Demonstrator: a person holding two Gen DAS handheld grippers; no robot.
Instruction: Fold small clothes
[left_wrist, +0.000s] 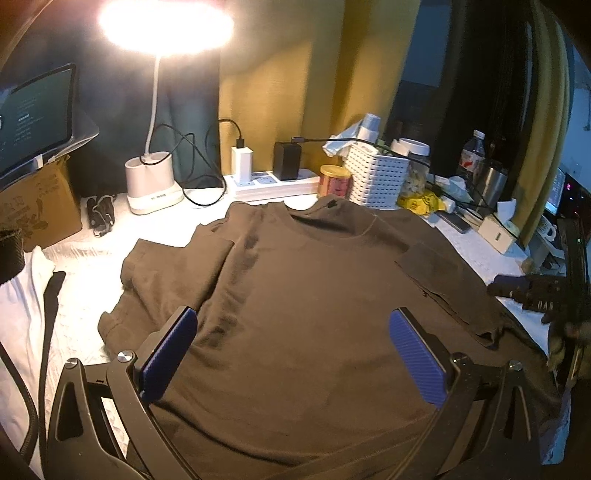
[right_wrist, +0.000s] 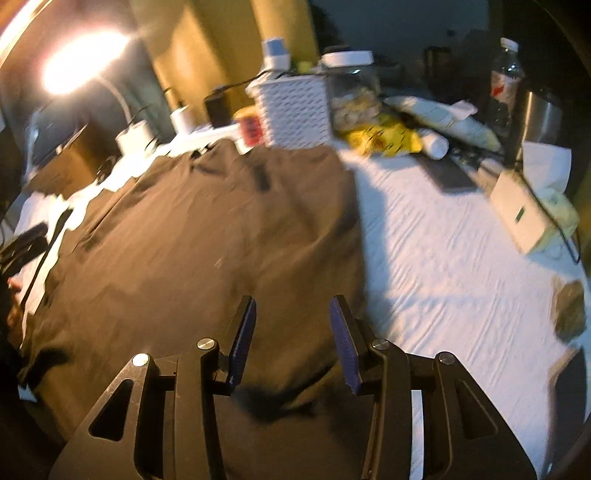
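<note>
Brown cloth fills both views: the shirt (left_wrist: 314, 295) lies flat on the white-covered worktop (right_wrist: 443, 251), collar at the far end toward the white basket (left_wrist: 380, 177) and power strip (left_wrist: 269, 184), hem at the near edge under the cameras, so its long axis runs near to far. The left tongs (left_wrist: 291, 350) hover above the middle of the body with their blue pads spread wide and nothing between them, released. The right tongs (right_wrist: 291, 339) stand about half parted over the near right part of the cloth, just inside its right edge; this view is blurred, but no fabric shows between the pads, so they appear released too. On the left, the sleeve (left_wrist: 166, 273) spreads out past the body toward the lamp base (left_wrist: 151, 184); on the right, the sleeve seems already turned in over the chest. By that reading the outstanding sleeve lies left of and beyond the left tongs, which are the nearer pair, and a fold would carry it rightward across the long axis.
</note>
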